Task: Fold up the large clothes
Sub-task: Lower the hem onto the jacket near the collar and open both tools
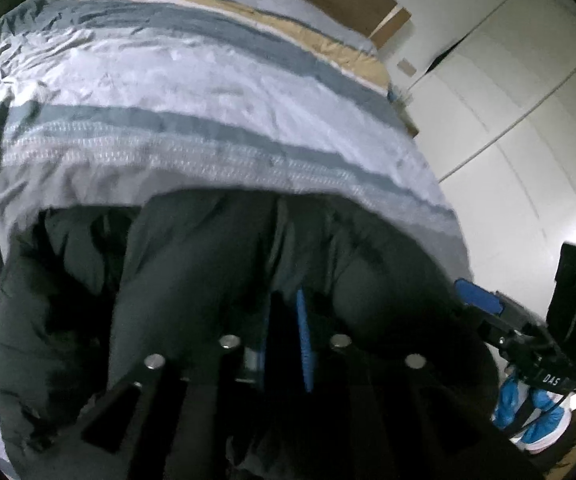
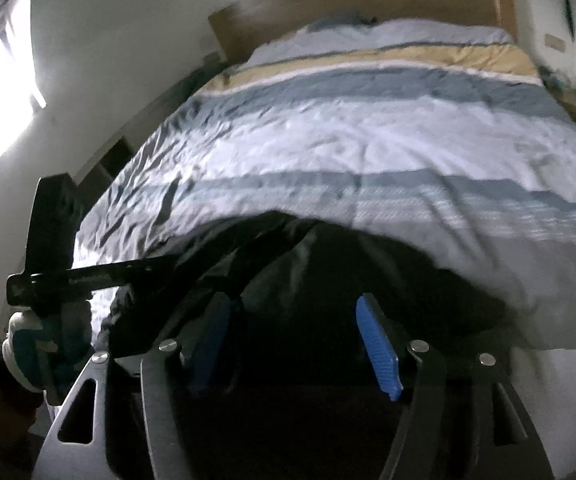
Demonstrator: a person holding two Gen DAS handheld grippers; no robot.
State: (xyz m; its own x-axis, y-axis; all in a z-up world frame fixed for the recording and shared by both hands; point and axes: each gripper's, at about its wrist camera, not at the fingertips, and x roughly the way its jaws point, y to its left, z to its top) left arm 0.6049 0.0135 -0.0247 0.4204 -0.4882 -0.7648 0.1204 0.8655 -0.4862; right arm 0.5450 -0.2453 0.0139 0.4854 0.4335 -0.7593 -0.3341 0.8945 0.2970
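Left gripper (image 1: 288, 344) is pinching nearly together with dark jacket (image 1: 192, 280) fabric seemingly between its pads, right gripper (image 2: 296, 344) is standing apart over the jacket at the striped bed's (image 2: 368, 140) near edge, so regrip a clean hem, pulling taut before folding.

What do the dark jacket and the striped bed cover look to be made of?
Dark jacket: probably padded synthetic shell, judging by its puffy bulges and faint sheen. Striped bed cover: likely smooth woven cotton or a blend, matte, with fine creases; blur leaves both uncertain.
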